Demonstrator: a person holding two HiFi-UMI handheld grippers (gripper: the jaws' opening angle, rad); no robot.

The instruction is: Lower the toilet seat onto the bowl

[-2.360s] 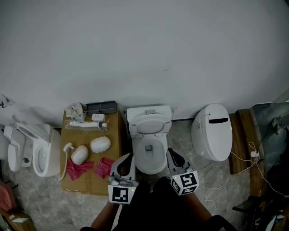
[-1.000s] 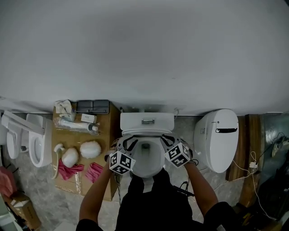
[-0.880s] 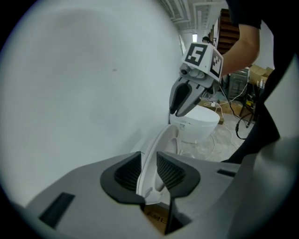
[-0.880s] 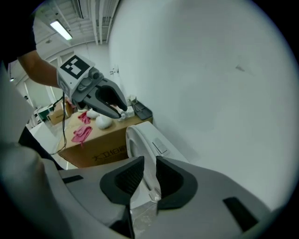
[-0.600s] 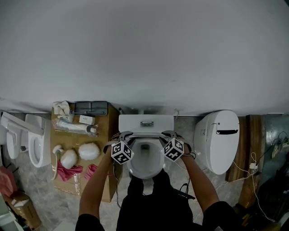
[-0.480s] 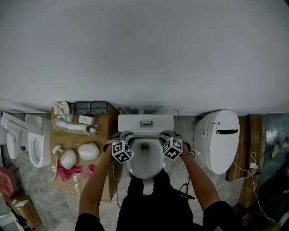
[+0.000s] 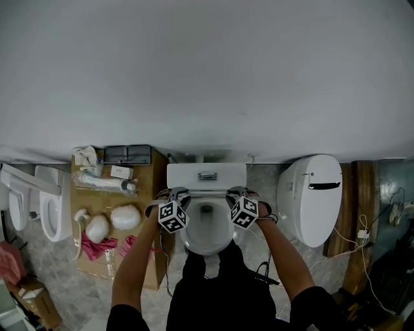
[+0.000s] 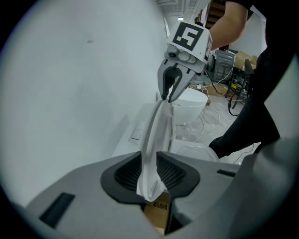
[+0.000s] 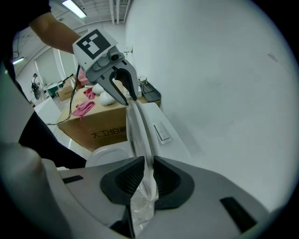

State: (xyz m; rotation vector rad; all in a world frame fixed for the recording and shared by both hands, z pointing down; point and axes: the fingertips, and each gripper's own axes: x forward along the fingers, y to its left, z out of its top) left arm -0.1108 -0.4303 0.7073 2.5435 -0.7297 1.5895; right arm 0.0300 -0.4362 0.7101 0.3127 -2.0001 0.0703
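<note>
While the toilet seat (image 8: 158, 122) stands upright by the tank (image 7: 207, 176), at the far end of the bowl (image 7: 189, 238), the left tongs (image 8: 149, 172) are clamped on its left edge and the right tongs (image 9: 147, 176), whose jaws have just been closing, pinch its right edge. Step in hand, as judged: securing the two-sided grasp. The next move likely calls for swinging both hands nearward and down together, easing the seat onto the rim.

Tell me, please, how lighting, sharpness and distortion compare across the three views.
Head view: evenly lit and sharp; the wide lens bows the foot of the wall. Left gripper view: fisheye with black corners; the toilet seat softens nearest the lens. Right gripper view: same vignette, a ceiling lamp glares.
</note>
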